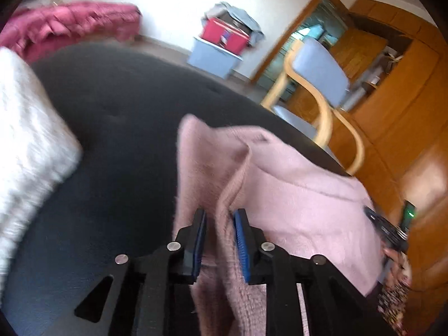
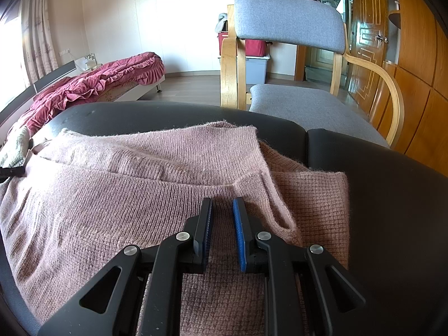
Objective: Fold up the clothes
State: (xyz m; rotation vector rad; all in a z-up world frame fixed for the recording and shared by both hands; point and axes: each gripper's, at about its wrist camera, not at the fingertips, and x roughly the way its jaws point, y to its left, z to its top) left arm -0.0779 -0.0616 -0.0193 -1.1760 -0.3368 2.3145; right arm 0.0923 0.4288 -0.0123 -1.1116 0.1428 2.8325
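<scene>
While a ridge of the pink sweater (image 1: 280, 196) runs up between its blue pads (image 1: 241, 240), the left tool (image 1: 219, 215) stands slightly spread; the knit fills the gap, but I cannot tell whether the pads press on it. That view is blurred. The right tool (image 2: 222, 204) hovers low over the same sweater (image 2: 140, 196), its pads (image 2: 240, 238) narrowly apart with only flat knit showing through the gap and nothing pinched. The sweater lies spread across the black padded surface (image 2: 392, 210), partly folded, one layer lapped over another near the right tool and a sleeve end toward the surface's right side. To the left on the surface sits a white knit (image 1: 28, 128). Beyond the far edge stands a grey chair (image 2: 291, 22) with bent wooden arms. Farther off are a bed with a crimson quilt (image 2: 106, 81), a grey bin (image 2: 254, 70) with a red box on it, and wooden doors (image 2: 366, 42).
</scene>
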